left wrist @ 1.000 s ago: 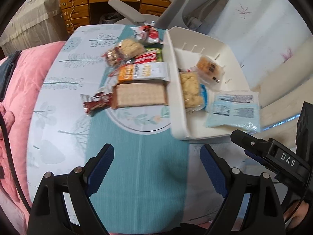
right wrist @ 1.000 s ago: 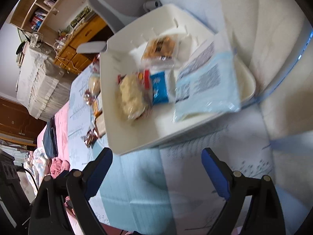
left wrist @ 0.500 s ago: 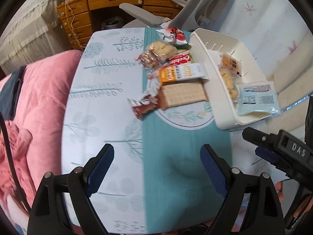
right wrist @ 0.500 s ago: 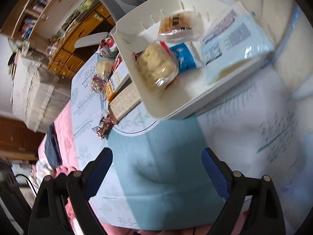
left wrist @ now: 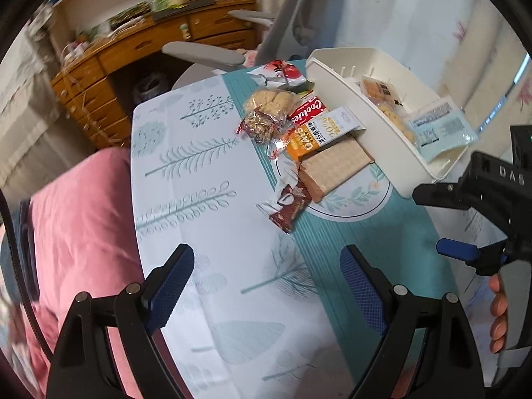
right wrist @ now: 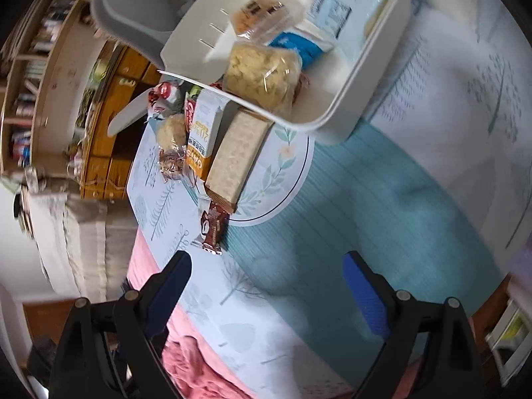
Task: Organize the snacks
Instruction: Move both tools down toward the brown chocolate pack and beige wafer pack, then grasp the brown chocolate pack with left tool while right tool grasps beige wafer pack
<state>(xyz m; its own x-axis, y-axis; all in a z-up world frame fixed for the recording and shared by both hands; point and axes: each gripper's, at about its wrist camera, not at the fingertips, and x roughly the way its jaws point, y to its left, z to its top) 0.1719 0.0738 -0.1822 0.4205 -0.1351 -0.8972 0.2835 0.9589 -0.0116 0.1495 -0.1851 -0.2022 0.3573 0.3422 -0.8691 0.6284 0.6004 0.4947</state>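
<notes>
A white bin (left wrist: 375,123) (right wrist: 365,76) stands on the table and holds a pale blue packet (left wrist: 439,129), a clear cookie bag (right wrist: 259,73) and a small cake pack (right wrist: 262,10). Left of it lie loose snacks: a tan cracker pack (left wrist: 335,166) (right wrist: 236,153), an orange and white packet (left wrist: 319,133), a brown chocolate bar (left wrist: 286,206) (right wrist: 212,226), a red cookie pack (left wrist: 307,109) and a red and white wrapper (left wrist: 279,73). My left gripper (left wrist: 262,286) is open and empty, well short of the snacks. My right gripper (right wrist: 266,292) is open and empty; it also shows in the left wrist view (left wrist: 465,226).
The table has a teal and white leaf-print cloth (left wrist: 199,166). A pink blanket (left wrist: 76,232) lies along its left edge. A grey chair (left wrist: 282,33) and a wooden desk (left wrist: 133,53) stand behind the table. A curtain (left wrist: 415,16) hangs at the right.
Both grippers have pulled back and swung left, so the bin and snacks now sit farther away and to the upper right. Both stay open and empty.
</notes>
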